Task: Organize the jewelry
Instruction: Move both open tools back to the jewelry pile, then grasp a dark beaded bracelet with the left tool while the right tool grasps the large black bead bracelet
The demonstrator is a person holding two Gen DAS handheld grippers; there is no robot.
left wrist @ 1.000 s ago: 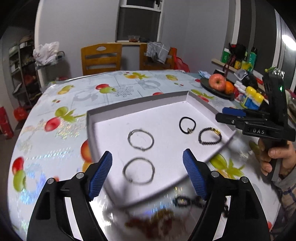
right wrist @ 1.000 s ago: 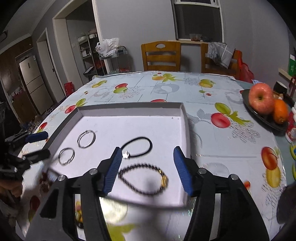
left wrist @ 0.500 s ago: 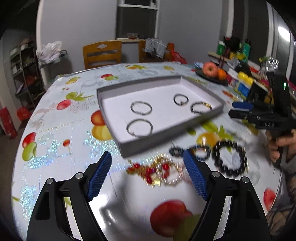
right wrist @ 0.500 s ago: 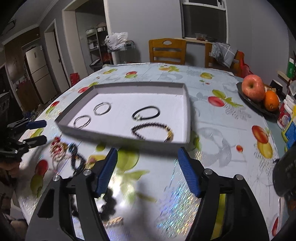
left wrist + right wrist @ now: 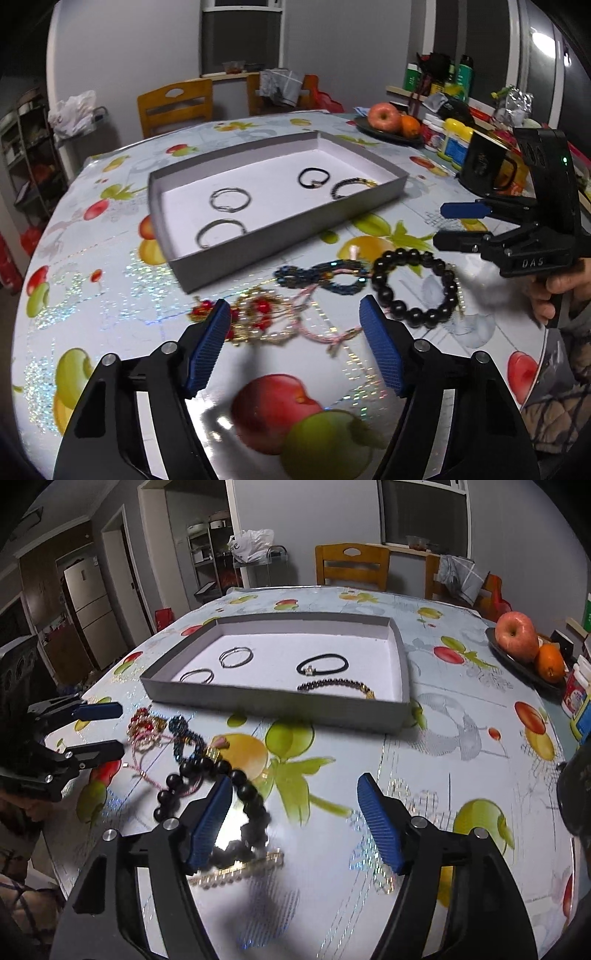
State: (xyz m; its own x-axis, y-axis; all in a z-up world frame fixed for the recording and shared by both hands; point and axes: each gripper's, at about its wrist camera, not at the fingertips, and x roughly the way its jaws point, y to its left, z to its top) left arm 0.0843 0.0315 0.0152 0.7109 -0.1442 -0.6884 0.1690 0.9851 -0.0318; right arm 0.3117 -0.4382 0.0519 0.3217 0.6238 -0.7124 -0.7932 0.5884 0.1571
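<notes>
A grey tray (image 5: pixel 288 236) (image 5: pixel 280 701) holds two silver bangles (image 5: pixel 229 199), a black cord bracelet (image 5: pixel 314 177) and a dark bead bracelet (image 5: pixel 336 685). In front of the tray, loose on the table, lie a red-and-gold bracelet (image 5: pixel 258 314) (image 5: pixel 146 720), a blue bead bracelet (image 5: pixel 321 277) (image 5: pixel 184 734), a big black bead bracelet (image 5: pixel 417 288) (image 5: pixel 207 771) and a pale gold chain (image 5: pixel 236 871). My left gripper (image 5: pixel 293 310) (image 5: pixel 114 730) hovers over the red-and-gold bracelet. Its jaws are closing, wide apart and pressing on nothing. My right gripper (image 5: pixel 294 779) (image 5: pixel 460 225) is open and empty beside the black beads.
A plate with an apple and an orange (image 5: pixel 388 118) (image 5: pixel 524 653), bottles (image 5: pixel 450 140) and a black mug (image 5: pixel 484 166) crowd the right side. Wooden chairs (image 5: pixel 351 568) stand beyond the far edge. A hand (image 5: pixel 554 295) holds the right gripper.
Both grippers have drawn back from over the tray toward the near table edge, so the loose bracelets now show in front of them. The right jaws have widened.
</notes>
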